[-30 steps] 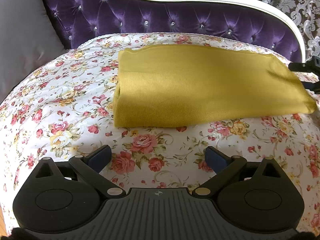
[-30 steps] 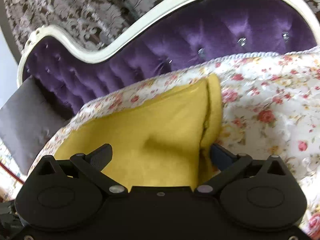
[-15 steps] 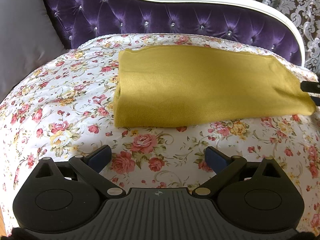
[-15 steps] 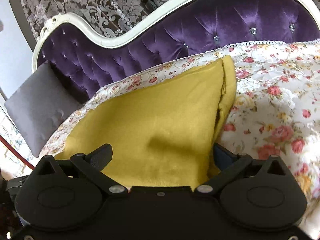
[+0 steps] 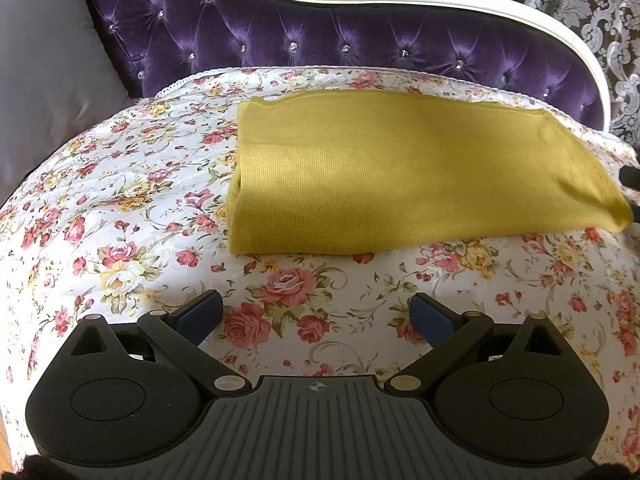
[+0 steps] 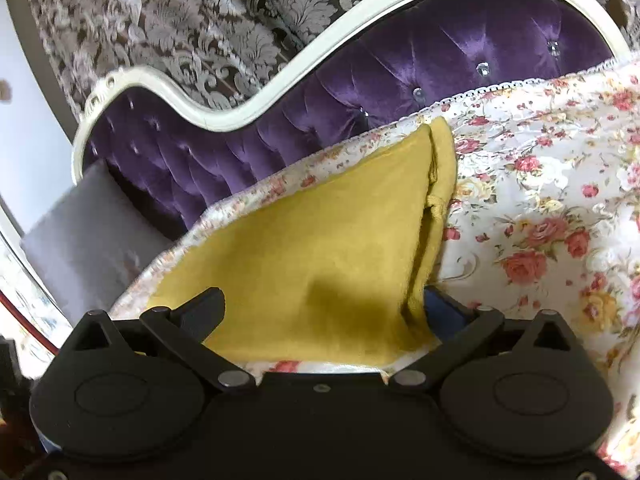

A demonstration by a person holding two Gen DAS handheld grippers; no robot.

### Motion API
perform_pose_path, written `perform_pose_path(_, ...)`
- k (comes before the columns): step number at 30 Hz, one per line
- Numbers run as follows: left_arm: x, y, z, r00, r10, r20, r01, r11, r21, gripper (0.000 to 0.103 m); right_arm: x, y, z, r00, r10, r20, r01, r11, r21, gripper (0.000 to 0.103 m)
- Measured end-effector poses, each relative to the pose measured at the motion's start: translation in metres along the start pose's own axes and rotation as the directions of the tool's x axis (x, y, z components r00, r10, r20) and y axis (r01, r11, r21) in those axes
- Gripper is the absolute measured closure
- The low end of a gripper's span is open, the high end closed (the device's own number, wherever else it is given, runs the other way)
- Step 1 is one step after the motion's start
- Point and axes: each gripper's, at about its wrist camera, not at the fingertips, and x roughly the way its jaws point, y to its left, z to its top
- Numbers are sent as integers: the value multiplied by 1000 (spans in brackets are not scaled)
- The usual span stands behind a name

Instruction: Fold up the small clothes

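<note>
The yellow garment (image 5: 400, 176), already folded, lies toward the back edge of the floral cover (image 5: 120, 208). The right gripper (image 6: 322, 308) is wide open around its near end, gripping nothing; the left gripper (image 5: 316, 312) hangs open and empty over the front. For the next fold, it is better to pinch all layers together. The front is free; the purple backrest (image 5: 320, 36) limits the back.

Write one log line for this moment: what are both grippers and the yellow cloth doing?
left gripper: open, above floral cover, off cloth | right gripper: open at cloth end | yellow cloth: folded, lying flat
</note>
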Motion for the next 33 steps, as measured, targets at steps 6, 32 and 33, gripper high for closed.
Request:
perform_pose_path(6,0,0,0,1000,0,-1,0,1000,-1,2,19,-18,19,999,25,47,-29,996,88,0)
perform_pose_path(32,-3,4,0,999,-42,23,43,998,-48,2,70,67,77,995,-87,-54,83,994,-70,85)
perform_pose_path(33,-4,6,-1,998,-49,26,50,997,-56,2,79,78,76,994,-80,-70,73,993,-89,85)
